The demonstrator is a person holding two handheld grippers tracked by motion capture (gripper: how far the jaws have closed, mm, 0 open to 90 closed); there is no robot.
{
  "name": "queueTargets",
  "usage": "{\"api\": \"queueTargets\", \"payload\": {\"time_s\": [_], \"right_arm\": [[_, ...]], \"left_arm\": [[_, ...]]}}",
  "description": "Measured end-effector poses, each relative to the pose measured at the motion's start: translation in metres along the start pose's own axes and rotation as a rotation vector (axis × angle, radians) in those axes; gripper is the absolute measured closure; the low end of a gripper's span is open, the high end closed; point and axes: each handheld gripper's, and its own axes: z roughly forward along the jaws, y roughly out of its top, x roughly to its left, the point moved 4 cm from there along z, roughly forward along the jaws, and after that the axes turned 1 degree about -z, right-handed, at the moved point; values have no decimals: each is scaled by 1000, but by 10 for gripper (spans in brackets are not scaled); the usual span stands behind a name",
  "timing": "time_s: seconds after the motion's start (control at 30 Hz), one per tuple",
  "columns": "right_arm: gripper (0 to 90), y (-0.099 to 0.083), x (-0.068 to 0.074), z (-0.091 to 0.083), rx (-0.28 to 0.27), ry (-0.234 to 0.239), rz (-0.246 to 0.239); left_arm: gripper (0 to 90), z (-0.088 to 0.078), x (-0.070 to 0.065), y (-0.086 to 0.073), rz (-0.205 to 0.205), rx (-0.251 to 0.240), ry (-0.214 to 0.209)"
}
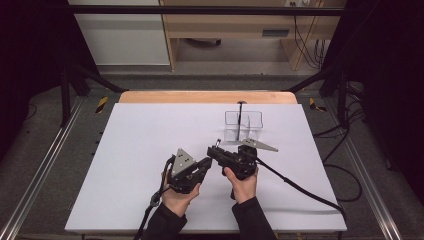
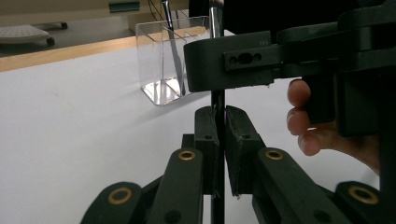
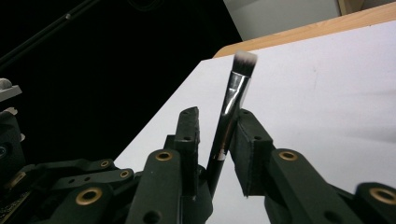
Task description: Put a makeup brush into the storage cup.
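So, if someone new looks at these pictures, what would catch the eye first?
Probably the two tools meeting near the middle of the white table, with one makeup brush between them: the left tool is closed on its dark handle, while the right tool stands around its silver ferrule with a gap. Next, the clear divided holder behind them, with another dark-handled item upright inside.
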Motion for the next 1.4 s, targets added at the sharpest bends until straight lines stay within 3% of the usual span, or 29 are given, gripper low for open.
{"api": "queueTargets", "payload": {"time_s": [0.23, 0.43, 0.67, 1.03, 1.27, 1.4], "right_arm": [[828, 0, 1, 0, 2, 14, 13], [836, 0, 2, -1, 6, 23, 25], [838, 0, 3, -2, -10, 26, 3], [838, 5, 3, -7, -39, 0, -60], [838, 6, 2, -8, -39, -6, -84], [838, 7, 1, -9, -44, -13, -103]], "left_arm": [[836, 0, 0, 0, 1, 0, 0], [835, -1, 0, 1, 1, 0, -4], [819, -2, 1, 3, 10, 1, -19], [557, -5, 5, 9, 47, 29, -36], [445, -11, 10, 10, 83, 26, -100], [390, -14, 13, 10, 113, 30, -102]]}}
